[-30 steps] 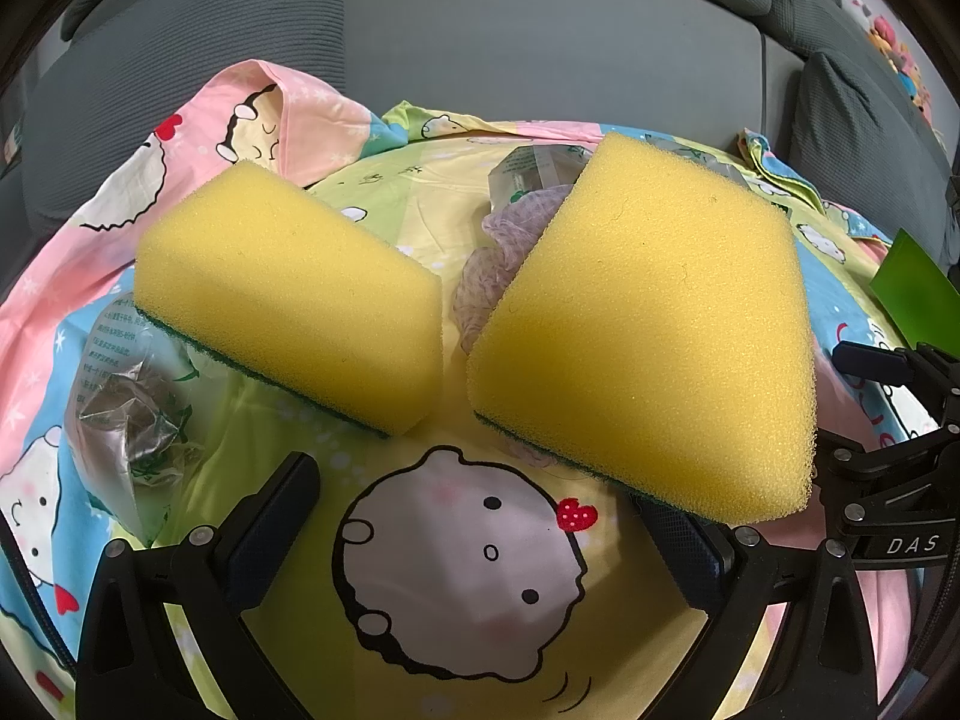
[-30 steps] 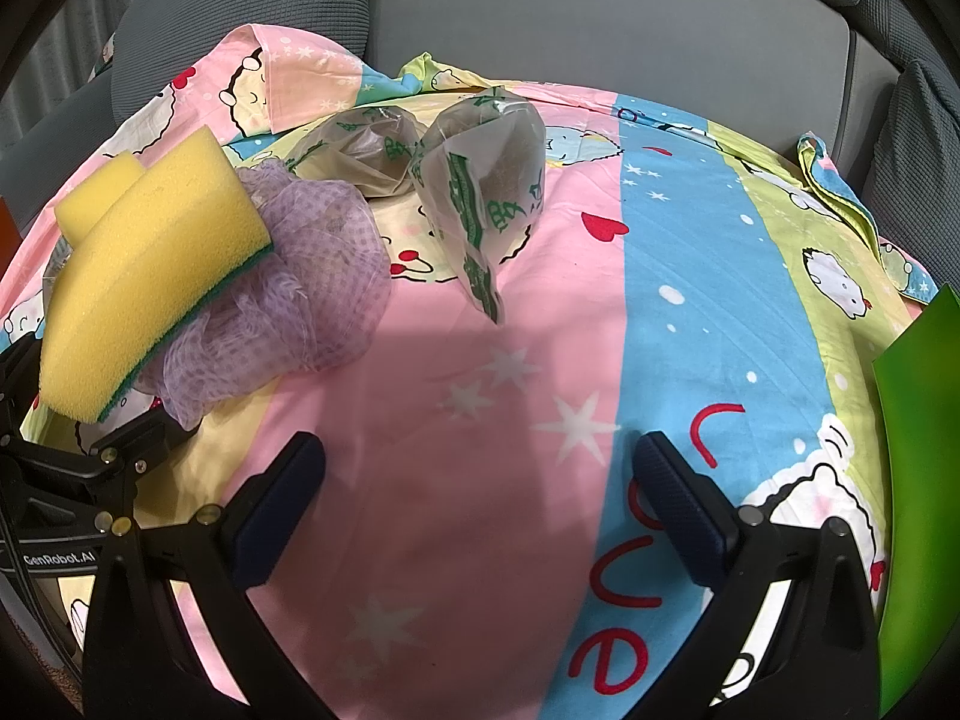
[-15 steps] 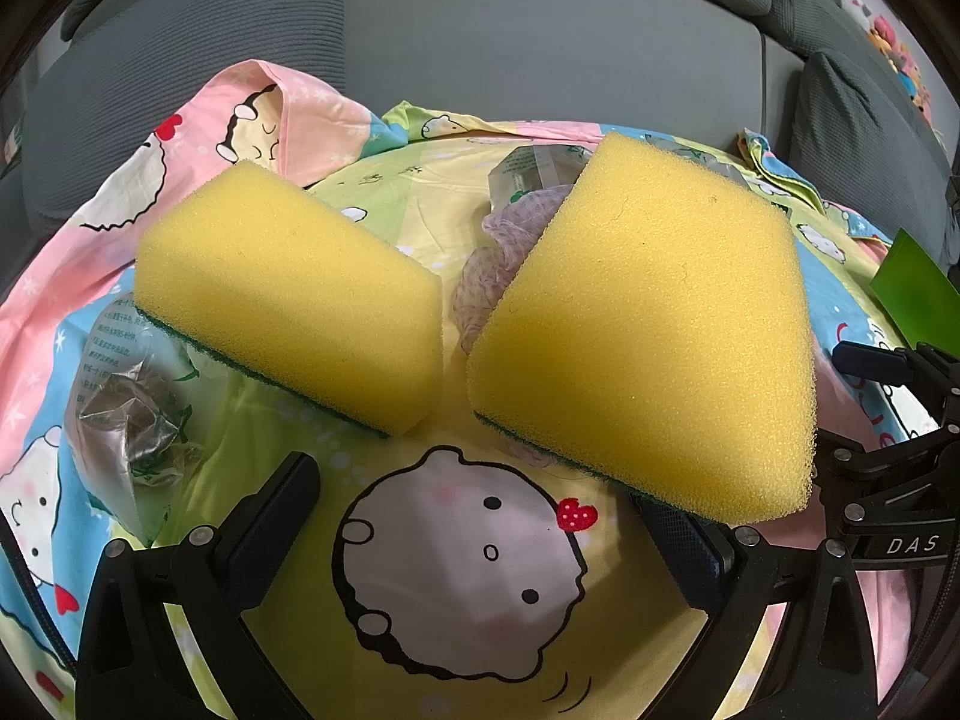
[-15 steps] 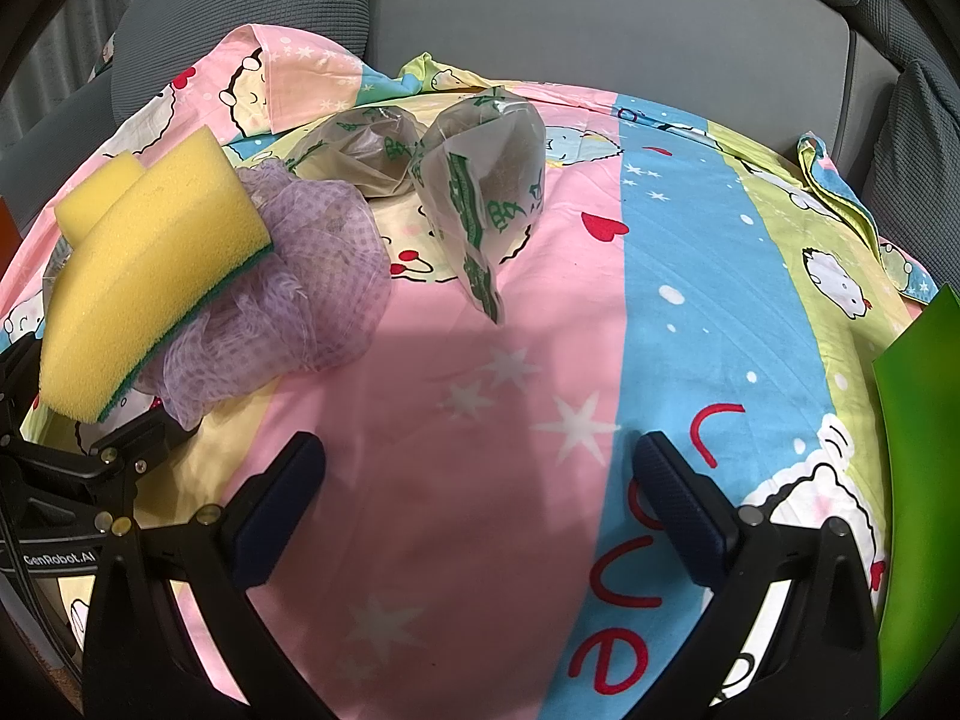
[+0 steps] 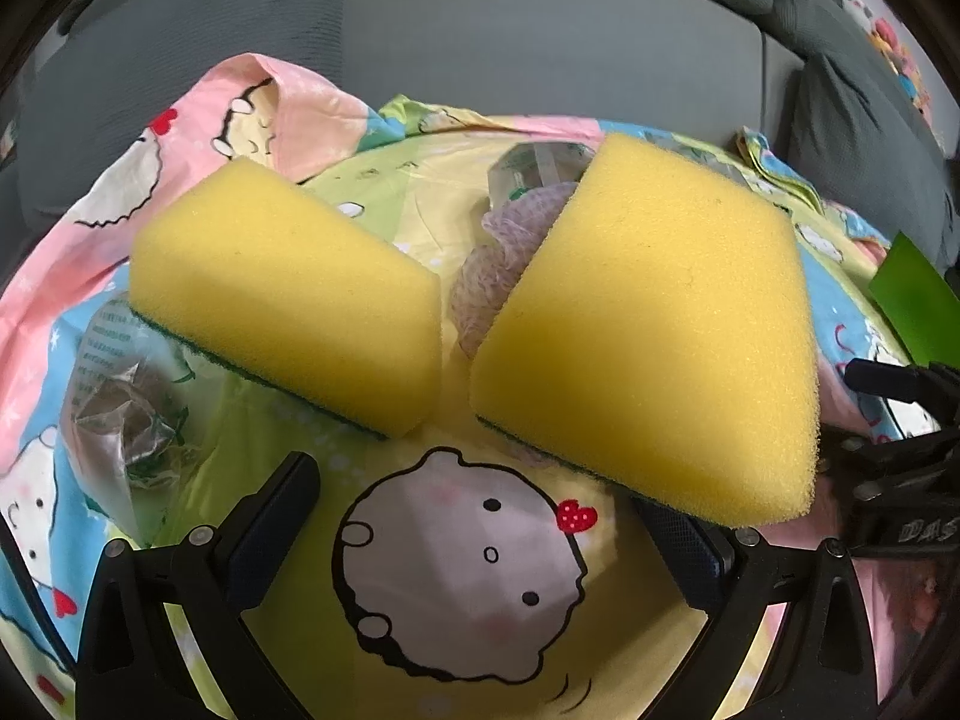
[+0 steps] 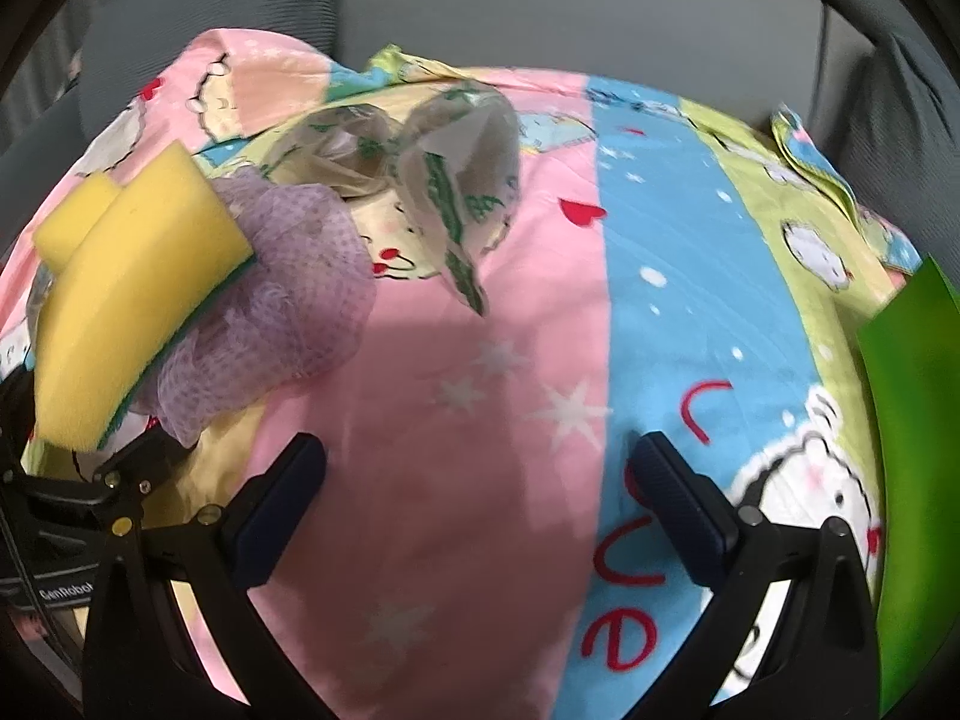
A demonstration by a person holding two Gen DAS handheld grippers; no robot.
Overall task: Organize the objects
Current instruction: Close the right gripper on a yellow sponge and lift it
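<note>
Hovering wide open, the left gripper (image 5: 474, 522) faces two yellow sponges (image 5: 288, 300); the right gripper (image 6: 480, 492), equally wide, holds nothing above the cartoon sheet (image 6: 480, 372).

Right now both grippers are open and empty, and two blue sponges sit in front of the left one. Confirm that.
Wrong on colour only. The left wrist view shows the two sponges are yellow with a green scouring layer underneath, not blue. The rest stands: the left gripper and the right gripper are both open with nothing between their fingers.
</note>
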